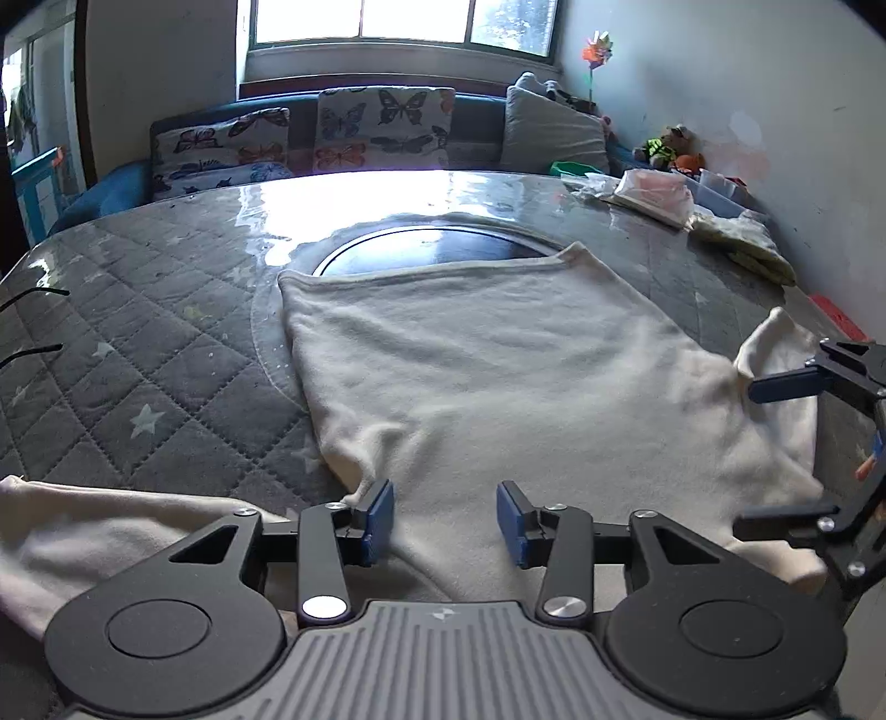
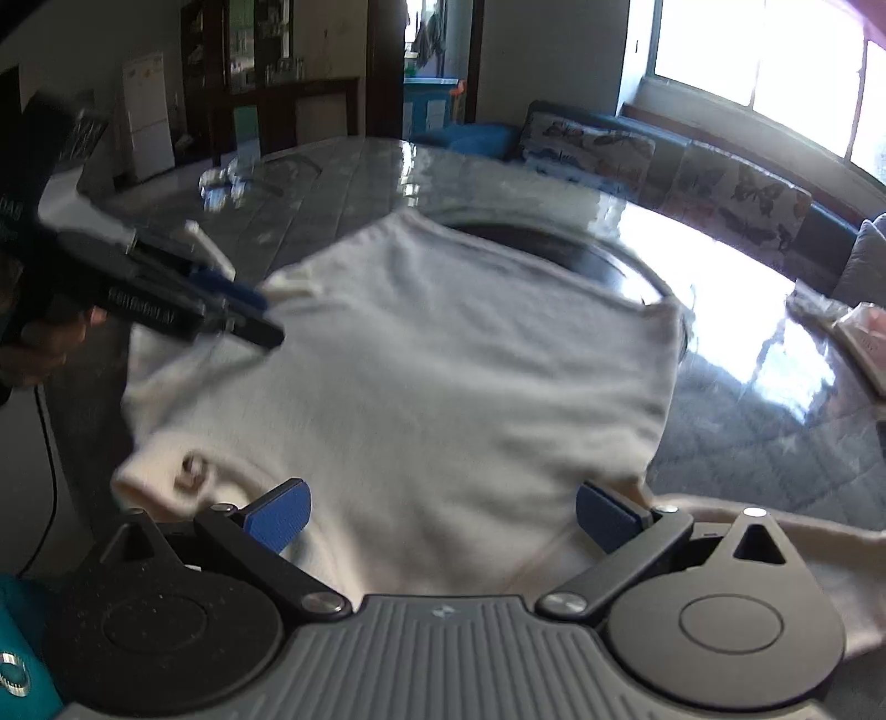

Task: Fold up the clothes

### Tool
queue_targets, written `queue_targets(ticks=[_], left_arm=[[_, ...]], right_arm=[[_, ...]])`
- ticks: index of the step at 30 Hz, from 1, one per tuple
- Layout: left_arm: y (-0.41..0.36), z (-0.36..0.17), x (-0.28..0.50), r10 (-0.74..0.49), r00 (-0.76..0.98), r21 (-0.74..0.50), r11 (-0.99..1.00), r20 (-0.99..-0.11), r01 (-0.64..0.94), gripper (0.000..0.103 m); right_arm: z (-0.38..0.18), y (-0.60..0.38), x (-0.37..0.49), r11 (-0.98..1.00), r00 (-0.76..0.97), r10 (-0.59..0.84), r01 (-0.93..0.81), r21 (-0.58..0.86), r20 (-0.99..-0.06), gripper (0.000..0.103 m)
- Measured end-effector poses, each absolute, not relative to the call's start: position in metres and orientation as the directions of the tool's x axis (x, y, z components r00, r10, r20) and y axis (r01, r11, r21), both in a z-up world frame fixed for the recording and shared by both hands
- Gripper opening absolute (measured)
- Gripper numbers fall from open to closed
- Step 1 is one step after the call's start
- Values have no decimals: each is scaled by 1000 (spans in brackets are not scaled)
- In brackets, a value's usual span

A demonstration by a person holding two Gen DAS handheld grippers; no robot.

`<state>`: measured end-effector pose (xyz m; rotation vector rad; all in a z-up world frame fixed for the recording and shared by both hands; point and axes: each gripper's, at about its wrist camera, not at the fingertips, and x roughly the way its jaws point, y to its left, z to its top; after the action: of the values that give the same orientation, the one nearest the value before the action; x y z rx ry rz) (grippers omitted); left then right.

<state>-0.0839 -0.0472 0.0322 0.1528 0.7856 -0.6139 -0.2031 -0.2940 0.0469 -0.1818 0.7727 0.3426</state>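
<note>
On top of the grey quilted table (image 1: 166, 354): a cream-white top (image 1: 498, 387), spread flat. Long way running from the near edge, close to both tongs, toward the far side by the window (image 1: 398, 22). Straight hem (image 1: 426, 266) at the far end, lying partly over a dark round plate (image 1: 421, 249) set into the table. One sleeve (image 1: 66, 531) stretched out sideways near the left tongs, another bit of cloth bunched up at the right side. Over at the far right corner of the table, a clear plastic box (image 1: 720, 194) with small things inside, too blurry to name, and a see-through bag (image 1: 653, 194) with something pink in it. Left tongs (image 1: 446, 518) open, blue pads (image 1: 382, 507) well apart, low over the near end of the top, with nothing between them. Right tongs (image 2: 440, 515) spread wide open too, holding nothing, blue pads (image 2: 279, 515) just above the cloth. Whether the pads touched the cloth: cannot tell. Behind the table, butterfly cushions (image 1: 382, 127) on a blue sofa.
</note>
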Motion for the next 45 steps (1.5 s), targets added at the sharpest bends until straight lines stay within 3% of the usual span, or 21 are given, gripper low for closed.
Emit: queue_targets(ticks=[4,11,15,19,27,45], left_arm=[[-62,43,-82,-484,563,-95,808,-670,582,60],[-62,24,-64,-446,553,-95,830,-704,550,62],[-61,25,-64,-443,556,-97,835,-703,541,72],[-71,23,-67,-434,559,-91,839,-706,537,88],[-82,19,-71,-401,563,-63,849,-723,524,103],[-98,16,-71,-314,587,5,879,-746,477,103]], right_arm=[[48,-295,-177,934,673,268,-356,16,-689,103],[25,-311,-151,951,655,243,-306,43,-715,103],[29,-315,-161,954,670,234,-297,34,-705,103],[33,-311,-167,953,688,237,-301,27,-686,103],[22,-299,-170,939,700,267,-344,15,-662,103],[17,-298,-175,938,722,270,-347,4,-638,103]])
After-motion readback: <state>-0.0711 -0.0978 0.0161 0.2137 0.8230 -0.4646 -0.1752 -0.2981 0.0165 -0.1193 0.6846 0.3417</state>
